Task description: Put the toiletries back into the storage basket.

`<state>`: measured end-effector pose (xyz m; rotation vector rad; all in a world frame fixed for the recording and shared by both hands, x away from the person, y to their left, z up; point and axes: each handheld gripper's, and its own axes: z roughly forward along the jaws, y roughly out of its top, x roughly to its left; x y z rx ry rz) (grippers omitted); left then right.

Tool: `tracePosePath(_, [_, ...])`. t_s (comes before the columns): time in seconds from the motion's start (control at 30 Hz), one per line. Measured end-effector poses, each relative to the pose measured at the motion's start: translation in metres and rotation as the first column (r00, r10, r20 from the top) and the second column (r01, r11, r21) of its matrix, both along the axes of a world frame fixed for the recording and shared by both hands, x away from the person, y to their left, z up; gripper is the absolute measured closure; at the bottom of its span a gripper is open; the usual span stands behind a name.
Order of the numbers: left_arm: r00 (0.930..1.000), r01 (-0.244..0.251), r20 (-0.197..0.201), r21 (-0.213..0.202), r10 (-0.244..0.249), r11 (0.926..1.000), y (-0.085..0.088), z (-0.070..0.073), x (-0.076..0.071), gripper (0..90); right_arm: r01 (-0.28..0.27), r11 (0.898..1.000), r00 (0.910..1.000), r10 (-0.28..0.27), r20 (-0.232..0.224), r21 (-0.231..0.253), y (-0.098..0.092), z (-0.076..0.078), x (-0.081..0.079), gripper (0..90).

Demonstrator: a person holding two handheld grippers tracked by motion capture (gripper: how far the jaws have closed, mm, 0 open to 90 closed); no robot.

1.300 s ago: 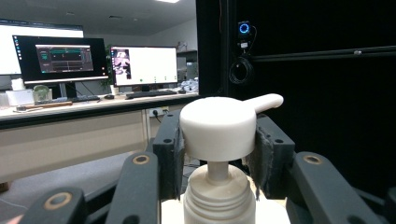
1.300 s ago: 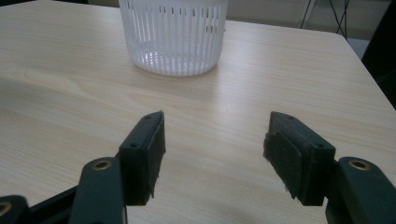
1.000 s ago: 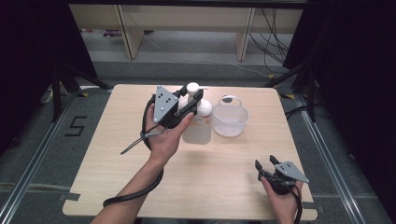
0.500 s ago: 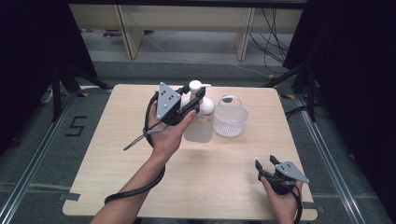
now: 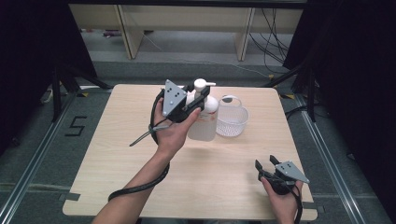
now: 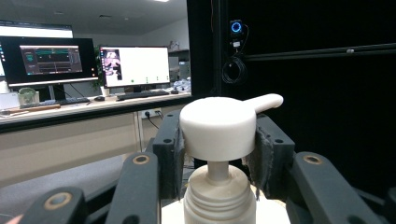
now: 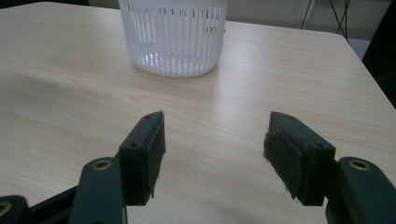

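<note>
The left claw (image 5: 198,95) is clamped on the pump head (image 6: 219,126) of a bottle (image 5: 204,122) mid-bench (image 5: 116,154), just left of a white basket (image 5: 232,119). The right claw (image 5: 266,163), near right, gapes apart.

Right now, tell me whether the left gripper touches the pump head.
Touching: the left gripper view shows the left gripper closed on the pump head.

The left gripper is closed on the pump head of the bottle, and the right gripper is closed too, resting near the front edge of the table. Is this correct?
Not quite: the right gripper is open, its jaws wide apart with nothing between them, as the right gripper view shows. The left gripper is indeed closed on the pump head.
</note>
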<state>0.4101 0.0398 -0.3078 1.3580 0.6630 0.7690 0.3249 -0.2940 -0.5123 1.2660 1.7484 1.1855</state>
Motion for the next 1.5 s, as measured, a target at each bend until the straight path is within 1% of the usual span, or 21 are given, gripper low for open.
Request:
tracePosePath(0.07, [1.0,0.003,0.003,-0.003,-0.003,1.0,-0.001,0.0,0.001,59.0,-0.002,1.0,1.0,0.002,0.006,0.008,0.0,0.0,0.0,38.2])
tracePosePath(0.13, [1.0,0.004,0.006,-0.001,-0.004,1.0,-0.002,0.001,0.001,59.0,0.001,1.0,1.0,-0.001,-0.008,-0.009,-0.001,0.001,0.0,38.2])
tracePosePath(0.2, [0.9999,0.005,0.011,-0.002,-0.005,1.0,-0.003,0.002,0.002,59.0,-0.003,1.0,1.0,0.003,0.006,-0.003,-0.001,0.0,0.0,38.2])
tracePosePath(0.23, [0.9999,0.004,0.012,0.002,-0.004,1.0,-0.003,0.002,0.002,59.0,0.001,1.0,1.0,-0.001,-0.008,-0.008,-0.001,0.001,0.0,38.2])
tracePosePath(0.27, [0.9999,0.005,0.012,0.001,-0.005,1.0,-0.004,0.003,0.002,59.0,-0.006,1.0,1.0,0.006,-0.001,-0.001,-0.001,0.0,0.0,38.2])
tracePosePath(0.3, [0.9999,0.004,0.012,0.0,-0.004,1.0,-0.005,0.004,0.003,59.0,0.002,1.0,0.9999,-0.002,0.011,-0.01,-0.001,0.0,0.0,38.2])
tracePosePath(0.43, [0.9999,0.006,0.01,0.0,-0.006,1.0,-0.006,0.005,0.004,59.0,-0.003,1.0,0.9998,0.003,0.019,-0.008,-0.001,0.0,0.001,38.2])
tracePosePath(0.5, [0.9999,0.006,0.011,-0.003,-0.006,1.0,-0.007,0.006,0.005,59.0,-0.003,1.0,1.0,0.003,0.005,0.002,0.0,0.0,0.0,38.2])
tracePosePath(0.6, [0.9999,0.006,0.012,-0.005,-0.006,1.0,-0.008,0.007,0.007,59.0,-0.002,1.0,1.0,0.002,0.002,-0.001,0.0,0.0,0.0,38.2])
tracePosePath(0.63, [0.9999,0.005,0.012,-0.003,-0.005,1.0,-0.008,0.007,0.007,59.0,0.002,1.0,0.9999,-0.002,0.011,-0.016,-0.001,0.0,0.0,38.2])
tracePosePath(0.7, [0.9999,0.006,0.015,-0.001,-0.006,1.0,-0.009,0.008,0.009,59.0,0.0,1.0,1.0,0.001,0.01,-0.017,-0.001,0.0,0.0,38.2])
tracePosePath(0.73, [0.9999,0.006,0.015,0.0,-0.006,1.0,-0.01,0.008,0.009,59.0,0.0,1.0,0.9998,0.0,0.018,-0.013,0.0,0.0,0.0,38.2])
tracePosePath(0.77, [0.9999,0.006,0.015,0.001,-0.006,1.0,-0.01,0.008,0.009,59.0,0.001,1.0,0.9999,0.0,0.014,-0.022,-0.001,0.0,0.0,38.2])
tracePosePath(0.9, [0.9998,0.006,0.017,0.0,-0.006,1.0,-0.012,0.009,0.012,59.0,-0.002,1.0,0.9999,0.002,0.011,-0.02,-0.001,0.0,0.0,38.2])
tracePosePath(1.0, [0.9999,0.007,0.013,0.002,-0.007,1.0,-0.013,0.008,0.013,59.0,0.0,1.0,0.9998,0.0,0.018,-0.009,-0.001,0.0,0.0,38.2])
tracePosePath(1.1, [0.9999,0.007,0.012,0.0,-0.007,1.0,-0.015,0.008,0.014,59.0,-0.001,1.0,1.0,0.001,0.008,-0.015,-0.001,0.0,0.0,38.2])
tracePosePath(1.13, [0.9999,0.009,0.013,0.0,-0.009,1.0,-0.016,0.008,0.015,59.0,-0.002,1.0,0.9998,0.002,0.022,-0.012,-0.001,-0.001,0.0,38.2])
tracePosePath(1.37, [0.9997,0.016,0.018,0.0,-0.016,0.9999,-0.019,0.012,0.018,59.0,-0.001,1.0,0.9998,0.001,0.021,-0.008,-0.001,-0.001,0.0,38.2])
tracePosePath(1.43, [0.9997,0.016,0.021,-0.001,-0.016,0.9999,-0.02,0.014,0.019,59.0,0.01,0.999,0.9999,-0.01,0.0,0.035,0.002,-0.001,-0.001,38.2])
tracePosePath(1.47, [0.9996,0.015,0.022,0.001,-0.015,0.9999,-0.02,0.014,0.02,59.0,0.011,0.999,0.9999,-0.011,-0.009,0.033,0.002,-0.001,-0.002,38.2])
tracePosePath(1.5, [0.9996,0.014,0.023,0.001,-0.014,0.9999,-0.021,0.015,0.02,59.0,0.011,1.0,0.9999,-0.011,-0.001,0.03,0.001,-0.001,-0.001,38.2])
